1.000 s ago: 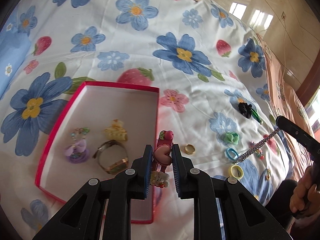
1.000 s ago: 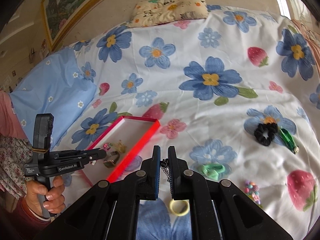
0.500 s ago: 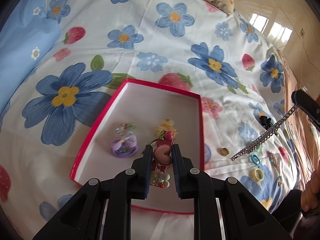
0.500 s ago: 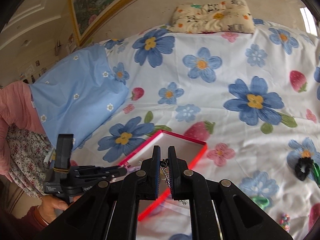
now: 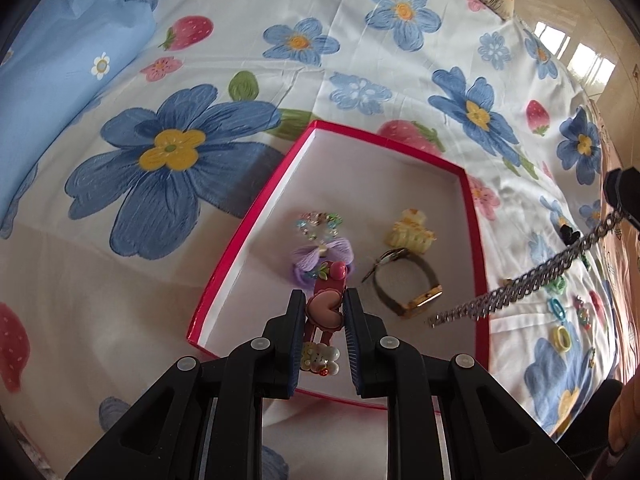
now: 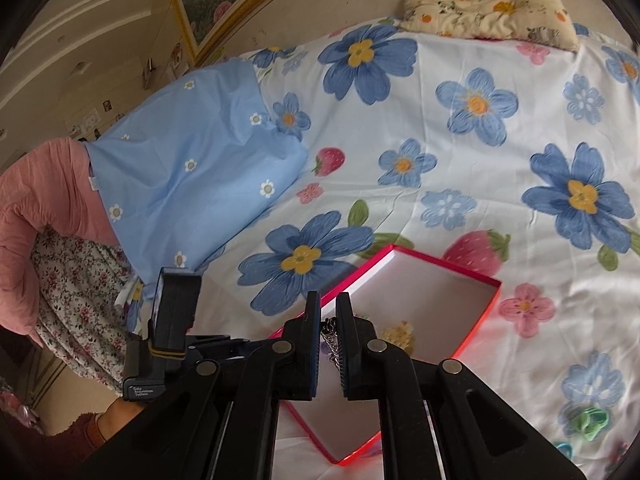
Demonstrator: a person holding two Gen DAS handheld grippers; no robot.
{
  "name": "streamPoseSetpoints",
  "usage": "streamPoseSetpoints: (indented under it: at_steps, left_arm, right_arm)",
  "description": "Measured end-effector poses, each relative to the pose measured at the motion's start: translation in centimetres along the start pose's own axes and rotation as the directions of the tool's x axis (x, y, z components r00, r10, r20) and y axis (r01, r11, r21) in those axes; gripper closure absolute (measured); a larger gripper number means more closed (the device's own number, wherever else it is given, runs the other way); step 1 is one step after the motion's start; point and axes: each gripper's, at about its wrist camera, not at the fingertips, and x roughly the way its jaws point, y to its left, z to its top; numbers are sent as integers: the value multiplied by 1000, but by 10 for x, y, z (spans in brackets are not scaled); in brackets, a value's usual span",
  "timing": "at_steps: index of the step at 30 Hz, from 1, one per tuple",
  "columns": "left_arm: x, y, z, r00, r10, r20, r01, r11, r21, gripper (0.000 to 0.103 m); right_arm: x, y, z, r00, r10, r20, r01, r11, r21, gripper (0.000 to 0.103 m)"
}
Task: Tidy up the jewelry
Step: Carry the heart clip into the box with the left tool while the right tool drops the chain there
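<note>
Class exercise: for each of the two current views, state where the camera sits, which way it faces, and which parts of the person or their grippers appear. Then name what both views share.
Left wrist view: sits on the left gripper, faces forward and down into the red box; its fingers clamp a pink hair clip; the right gripper's tip dangles a chain.
Right wrist view: sits on the right gripper, which pinches the chain, faces across the bed toward the box; the left gripper's body and hand show.
Shared: the red box and the flowered sheet.

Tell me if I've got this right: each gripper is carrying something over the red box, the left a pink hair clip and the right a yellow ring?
Not quite. The right gripper holds a silver chain, not a yellow ring; the left wrist view shows it dangling over the red box. The left gripper does hold the pink hair clip.
</note>
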Motion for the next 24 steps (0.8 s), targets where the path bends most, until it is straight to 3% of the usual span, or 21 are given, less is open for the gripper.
streamPoseSetpoints:
  at_steps: [13,24]
  left_arm:
    - [49,0,-4,997,23,-71,-22,1000,19,85]
    - [64,-3,-6,995,34,-94,-31,999,40,83]
  right_arm:
    - [60,-26,-60,979,6,-205,10,997,76,96]
    - [84,-40,-82,955,1,-297,30,995,100,96]
